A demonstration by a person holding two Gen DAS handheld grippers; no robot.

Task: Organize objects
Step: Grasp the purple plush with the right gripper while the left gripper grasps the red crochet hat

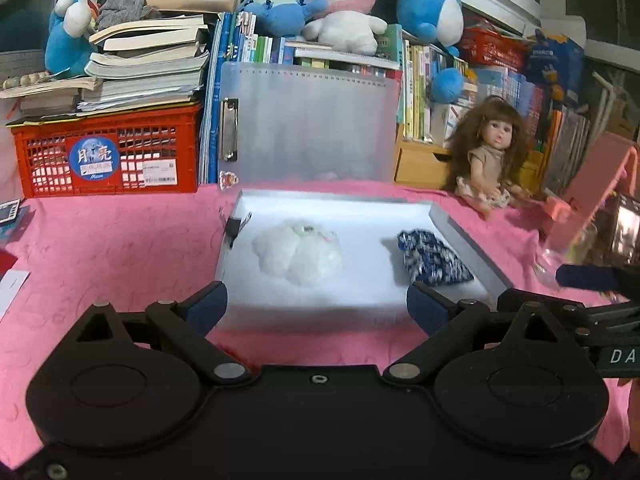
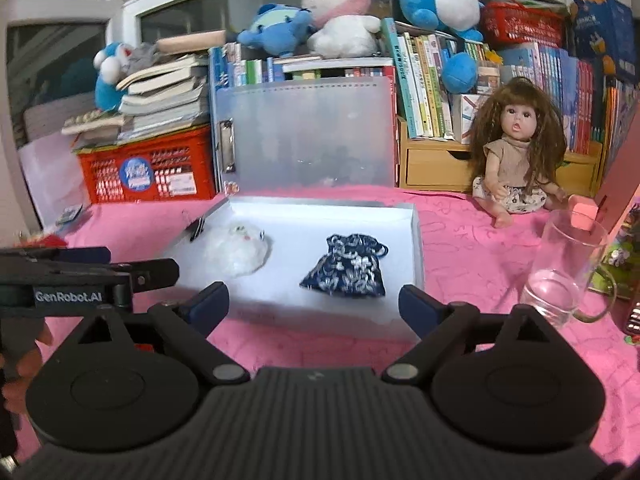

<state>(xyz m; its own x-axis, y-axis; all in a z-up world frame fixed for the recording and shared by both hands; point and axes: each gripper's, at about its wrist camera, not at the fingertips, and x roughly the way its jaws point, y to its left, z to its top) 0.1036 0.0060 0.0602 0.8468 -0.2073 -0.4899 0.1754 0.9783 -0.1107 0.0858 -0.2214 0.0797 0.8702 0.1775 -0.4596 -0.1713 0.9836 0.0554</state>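
Inside white tray, fluffy white toy, seemingly plush, beside blue pouch.

Cluttered room corner, pink cloth over the tabletop.
Along its far edge: books, red crate, plush toys; window frames behind.

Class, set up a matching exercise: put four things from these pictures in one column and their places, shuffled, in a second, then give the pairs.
1. pouch
2. doll
3. glass
4. pink rabbit

A. on top of the books
B. inside the white box
C. on the cloth right of the box
D. seated against the wooden drawers

Pairs: 1-B, 2-D, 3-C, 4-A
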